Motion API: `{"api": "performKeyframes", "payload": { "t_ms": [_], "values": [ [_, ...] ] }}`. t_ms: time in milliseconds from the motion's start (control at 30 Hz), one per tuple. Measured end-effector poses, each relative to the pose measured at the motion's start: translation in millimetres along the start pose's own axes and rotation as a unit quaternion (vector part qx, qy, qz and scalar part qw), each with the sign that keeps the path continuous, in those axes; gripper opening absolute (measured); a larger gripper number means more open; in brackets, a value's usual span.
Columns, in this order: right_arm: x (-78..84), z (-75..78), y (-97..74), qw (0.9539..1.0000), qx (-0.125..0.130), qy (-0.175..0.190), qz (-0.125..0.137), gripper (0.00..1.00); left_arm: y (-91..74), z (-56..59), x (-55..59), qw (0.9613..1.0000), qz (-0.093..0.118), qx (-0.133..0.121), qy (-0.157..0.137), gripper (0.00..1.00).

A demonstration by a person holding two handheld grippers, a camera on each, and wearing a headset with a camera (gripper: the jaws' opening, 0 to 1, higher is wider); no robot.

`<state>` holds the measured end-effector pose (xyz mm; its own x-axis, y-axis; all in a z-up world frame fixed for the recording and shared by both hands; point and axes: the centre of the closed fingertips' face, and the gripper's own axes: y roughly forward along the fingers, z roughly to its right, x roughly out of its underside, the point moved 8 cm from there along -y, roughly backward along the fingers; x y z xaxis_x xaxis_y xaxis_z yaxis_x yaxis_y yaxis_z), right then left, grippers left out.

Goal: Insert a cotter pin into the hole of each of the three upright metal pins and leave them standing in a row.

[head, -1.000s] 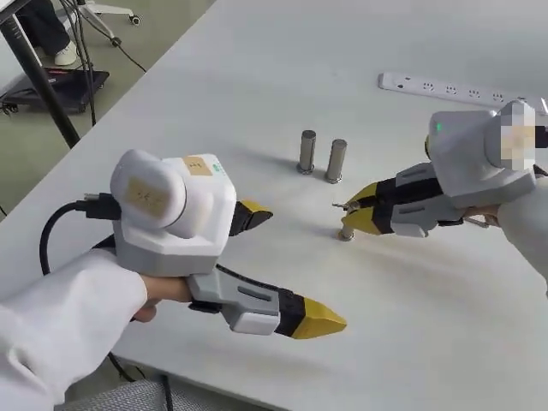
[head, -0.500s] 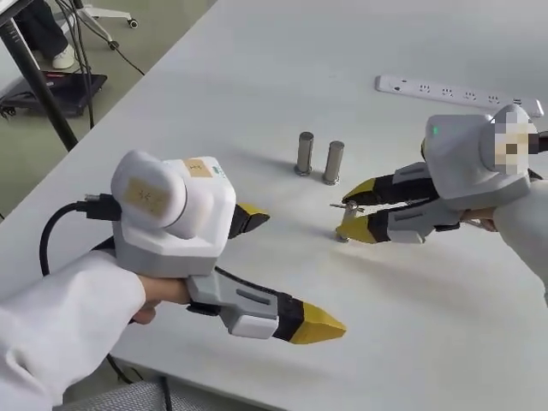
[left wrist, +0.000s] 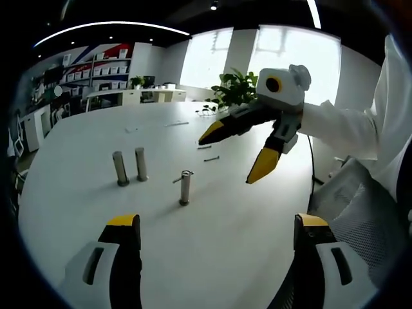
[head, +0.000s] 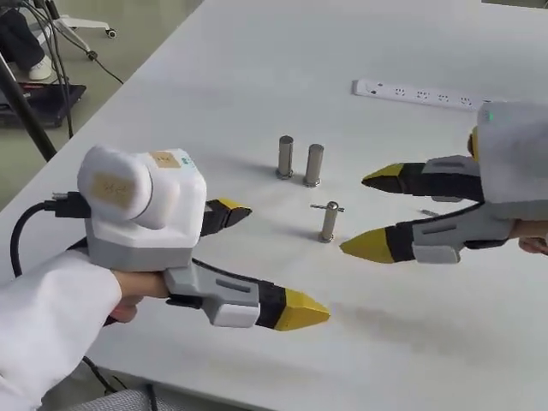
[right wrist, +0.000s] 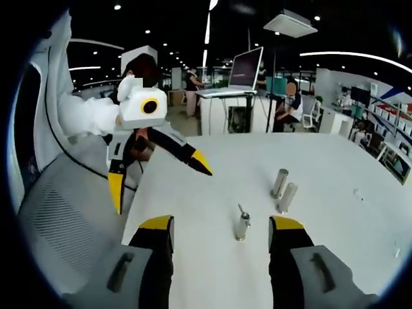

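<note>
Standing upright mid-frame on the smooth white surface [head: 257,86]: three cylindrical metal pins [head: 285,157]. The nearest pin [head: 329,228] carries a thin cotter pin [head: 327,206] crosswise through its top. Fingers of left gripper [head: 287,261] and right gripper [head: 355,212] spread, empty.

No word, brand or number can be read anywhere. The tan paper sticker [head: 116,186] on the white housing of the left tongs [head: 281,260] bears faint marks (too blurred to make out), as does the smaller tan label [head: 164,159] beside it.
</note>
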<state>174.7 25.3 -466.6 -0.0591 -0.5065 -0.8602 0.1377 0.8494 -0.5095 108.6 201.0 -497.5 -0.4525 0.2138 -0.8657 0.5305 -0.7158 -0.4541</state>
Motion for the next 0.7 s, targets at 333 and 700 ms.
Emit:
{"api": "performKeyframes", "payload": {
  "t_ms": [333, 700],
  "values": [
    [13.7, -16.1, -39.7, 0.9938, 0.074, 0.076, 0.032, 0.86, -3.5, 0.3, -7.6, 0.9997, 0.019, 0.015, -0.009, 0.99],
    [40.4, -27.3, -45.6, 0.9816, 0.121, 0.147, 0.012, 0.98, -8.5, -5.9, -5.2, 0.9997, 0.016, 0.012, -0.014, 0.99]
  ]
}}
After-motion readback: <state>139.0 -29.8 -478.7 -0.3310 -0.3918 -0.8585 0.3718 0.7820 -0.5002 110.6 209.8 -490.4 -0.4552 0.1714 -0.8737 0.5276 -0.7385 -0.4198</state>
